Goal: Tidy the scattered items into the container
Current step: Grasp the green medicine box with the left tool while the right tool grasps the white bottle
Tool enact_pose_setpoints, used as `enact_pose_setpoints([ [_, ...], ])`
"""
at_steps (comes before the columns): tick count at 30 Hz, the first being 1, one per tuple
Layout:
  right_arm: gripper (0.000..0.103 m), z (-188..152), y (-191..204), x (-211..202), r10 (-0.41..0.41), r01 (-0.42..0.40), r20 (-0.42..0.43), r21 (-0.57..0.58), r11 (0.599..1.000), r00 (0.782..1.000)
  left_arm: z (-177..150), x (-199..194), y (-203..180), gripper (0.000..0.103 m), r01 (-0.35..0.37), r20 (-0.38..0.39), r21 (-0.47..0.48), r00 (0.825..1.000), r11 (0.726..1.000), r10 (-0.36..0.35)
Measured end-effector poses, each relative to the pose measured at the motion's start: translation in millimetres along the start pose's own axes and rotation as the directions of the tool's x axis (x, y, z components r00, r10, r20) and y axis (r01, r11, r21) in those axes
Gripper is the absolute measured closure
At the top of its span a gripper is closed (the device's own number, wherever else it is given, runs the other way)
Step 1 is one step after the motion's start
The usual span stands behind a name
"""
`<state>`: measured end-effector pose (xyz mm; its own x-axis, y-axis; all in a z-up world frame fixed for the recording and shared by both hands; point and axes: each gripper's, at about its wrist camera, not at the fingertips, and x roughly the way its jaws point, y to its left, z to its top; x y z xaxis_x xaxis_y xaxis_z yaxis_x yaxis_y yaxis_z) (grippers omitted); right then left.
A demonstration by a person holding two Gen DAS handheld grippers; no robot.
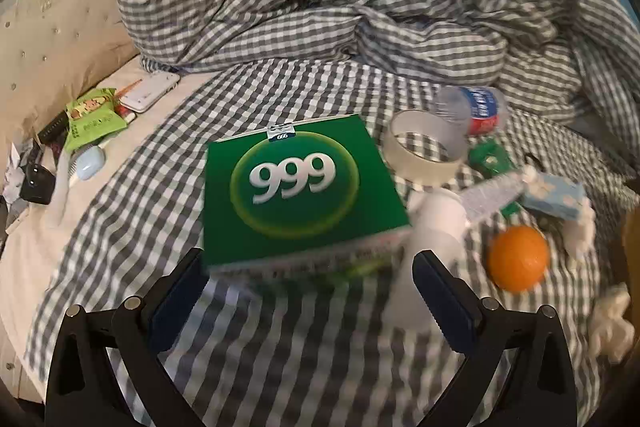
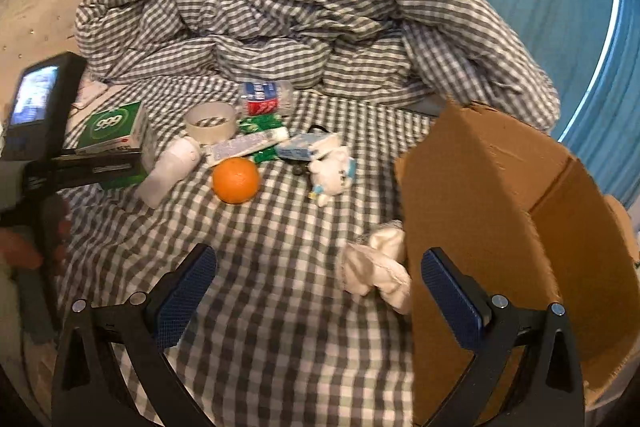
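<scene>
Almost everything is left — the green box (image 1: 300,187), orange (image 2: 235,180) and tape roll (image 2: 211,121) lie on the bed (image 2: 280,307), the cardboard box (image 2: 500,227) shows nothing inside, and both the left claw (image 1: 308,287) and right claw (image 2: 320,287) stand wide open, empty.

A home bedroom: rumpled gingham duvet (image 2: 304,15) on a bed, tufted headboard (image 1: 52,39), teal curtain (image 2: 560,7).

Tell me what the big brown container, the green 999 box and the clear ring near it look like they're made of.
The big brown open container looks like matte corrugated cardboard: raw torn edges, creased flaps. The green 999 box seems to be smooth printed paperboard with sharp folded edges. The clear ring looks like a roll of translucent plastic tape, the checked sheet showing through it.
</scene>
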<state>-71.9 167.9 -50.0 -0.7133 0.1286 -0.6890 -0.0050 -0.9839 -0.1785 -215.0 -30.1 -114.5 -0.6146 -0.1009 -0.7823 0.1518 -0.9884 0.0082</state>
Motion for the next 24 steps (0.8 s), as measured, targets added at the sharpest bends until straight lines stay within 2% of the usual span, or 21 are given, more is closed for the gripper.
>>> enact_pose_setpoints([
  [7, 0.000, 1.6, 4.9, 17.8, 0.005, -0.006, -0.023, -0.034, 0.999, 1.000, 8.0, 43.8, 4.7, 0.000, -0.040, -0.070, -0.079, 0.997, 0.996, 0.035],
  [9, 0.000, 1.6, 3.6, 22.0, 0.009, -0.010, -0.039, -0.032, 0.999, 0.999, 5.8, 46.0, 8.8, 0.009, -0.038, -0.087, -0.093, 0.996, 0.995, 0.030],
  [11, 0.001, 0.9, 3.0, 23.3, 0.025, -0.027, -0.054, -0.025, 0.999, 0.998, 3.7, 41.0, 14.0, 0.009, -0.033, -0.092, -0.108, 0.995, 0.994, 0.023],
  [16, 0.001, -2.2, 9.3, 12.1, 0.040, -0.043, -0.047, -0.050, 0.998, 0.998, 3.5, 5.8, 20.9, 0.010, -0.045, -0.049, -0.084, 0.998, 0.995, 0.041],
  [19, 0.001, -4.0, 6.9, -0.3, 0.028, -0.030, -0.038, -0.050, 0.998, 0.999, 2.8, -32.9, 24.8, 0.010, -0.031, 0.008, -0.064, 0.999, 0.997, 0.032],
  [24, 0.001, -6.4, -5.1, -16.4, 0.013, -0.014, -0.038, -0.018, 1.000, 0.999, -15.8, -94.9, 27.9, 0.010, -0.044, 0.080, 0.006, 0.996, 0.999, 0.043],
])
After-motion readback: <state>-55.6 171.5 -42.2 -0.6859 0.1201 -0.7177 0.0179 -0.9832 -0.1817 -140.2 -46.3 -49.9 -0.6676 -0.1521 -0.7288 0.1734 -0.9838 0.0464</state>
